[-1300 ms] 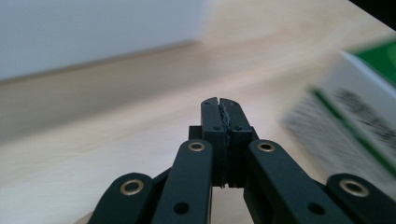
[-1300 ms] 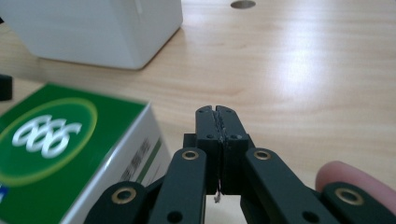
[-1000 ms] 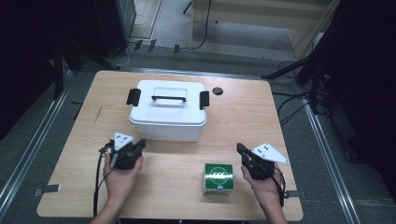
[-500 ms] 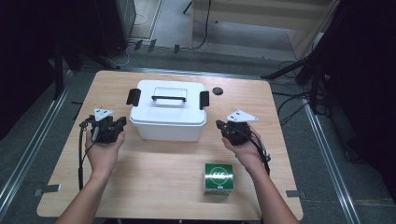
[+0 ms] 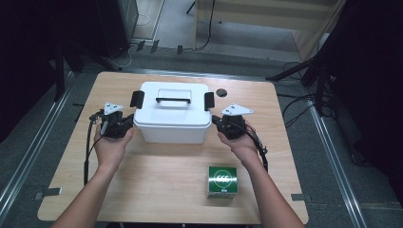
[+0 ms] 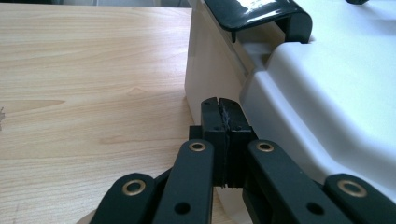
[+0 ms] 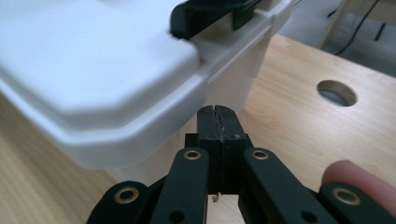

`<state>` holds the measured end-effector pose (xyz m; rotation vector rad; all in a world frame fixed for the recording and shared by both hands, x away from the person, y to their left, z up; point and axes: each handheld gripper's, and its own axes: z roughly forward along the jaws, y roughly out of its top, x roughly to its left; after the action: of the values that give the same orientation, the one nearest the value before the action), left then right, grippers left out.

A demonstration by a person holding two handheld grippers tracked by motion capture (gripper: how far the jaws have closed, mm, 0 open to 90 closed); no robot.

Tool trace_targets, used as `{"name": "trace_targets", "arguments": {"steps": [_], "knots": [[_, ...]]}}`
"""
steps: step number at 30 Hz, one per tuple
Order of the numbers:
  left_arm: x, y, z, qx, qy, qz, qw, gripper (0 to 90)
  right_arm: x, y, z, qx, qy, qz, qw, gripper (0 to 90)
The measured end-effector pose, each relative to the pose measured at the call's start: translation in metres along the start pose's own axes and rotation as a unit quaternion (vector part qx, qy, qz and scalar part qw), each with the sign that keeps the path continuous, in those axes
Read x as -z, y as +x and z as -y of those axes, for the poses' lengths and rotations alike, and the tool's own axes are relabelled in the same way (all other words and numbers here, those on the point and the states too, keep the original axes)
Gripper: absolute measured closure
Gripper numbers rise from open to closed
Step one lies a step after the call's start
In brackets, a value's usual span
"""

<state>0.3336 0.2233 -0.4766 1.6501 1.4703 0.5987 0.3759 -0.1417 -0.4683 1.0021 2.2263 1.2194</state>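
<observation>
A white lidded box with a black handle and two black side latches stands at the table's middle back. My left gripper is at the box's left end, below the left latch, jaws shut with nothing between them. My right gripper is at the box's right end, under the right latch, also shut and holding nothing. Whether either tip touches the box wall I cannot tell. A small green box sits on the table near the front right.
The wooden table has a round black cable hole behind the box at the right. Cables trail from both grippers. Metal rails and dark floor run along both sides of the table.
Both hands moved away from the front of the table and inward to the two ends of the white box. Both pairs of jaws stayed shut.
</observation>
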Motion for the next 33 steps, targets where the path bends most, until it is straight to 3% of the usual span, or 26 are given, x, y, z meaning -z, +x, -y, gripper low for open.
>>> {"name": "trace_targets", "arguments": {"steps": [2,4,18,20,21,23,25,26,27,29,32,33], "knots": [[0.002,-0.003,0.002,-0.001,0.0,0.003,1.0,90.0,-0.001,0.001,0.002,0.002,0.006,-0.016,0.9999,90.0],[0.003,-0.006,0.004,-0.006,-0.001,0.004,1.0,90.0,-0.002,0.005,0.005,0.021,0.013,-0.01,0.9996,90.0],[0.012,-0.022,0.017,-0.014,-0.003,0.011,0.9998,90.0,0.017,0.007,0.022,0.008,-0.005,-0.019,0.9998,90.0],[0.013,-0.023,0.018,-0.017,-0.003,0.01,0.9998,90.0,0.02,0.008,0.024,0.019,-0.005,-0.015,0.9997,90.0],[0.017,-0.023,0.019,-0.022,-0.007,-0.002,0.9997,90.0,0.023,0.009,0.025,0.029,-0.005,-0.011,0.9995,90.0],[0.018,-0.023,0.02,-0.017,-0.013,-0.009,0.9997,80.4,0.029,0.007,0.028,0.025,-0.009,-0.01,0.9996,82.6],[0.031,-0.012,0.027,0.003,-0.03,-0.02,0.9993,71.3,0.039,0.003,0.034,0.025,-0.017,-0.013,0.9995,73.6],[0.031,-0.012,0.027,0.003,-0.03,-0.02,0.9993,66.3,0.039,0.003,0.034,0.025,-0.017,-0.013,0.9995,73.6],[0.034,-0.008,0.029,0.007,-0.032,-0.022,0.9992,59.7,0.05,-0.002,0.042,0.041,-0.027,-0.003,0.9988,69.0],[0.043,-0.002,0.035,0.019,-0.035,-0.027,0.9989,50.2,0.06,-0.009,0.05,0.051,-0.034,0.008,0.9981,66.5],[0.055,0.006,0.048,0.023,-0.038,-0.04,0.9982,35.1,0.07,-0.017,0.057,0.037,-0.038,0.023,0.9983,65.0],[0.06,0.01,0.053,0.032,-0.038,-0.047,0.9976,35.1,0.074,-0.021,0.06,0.03,-0.039,0.028,0.9984,63.5]]}}
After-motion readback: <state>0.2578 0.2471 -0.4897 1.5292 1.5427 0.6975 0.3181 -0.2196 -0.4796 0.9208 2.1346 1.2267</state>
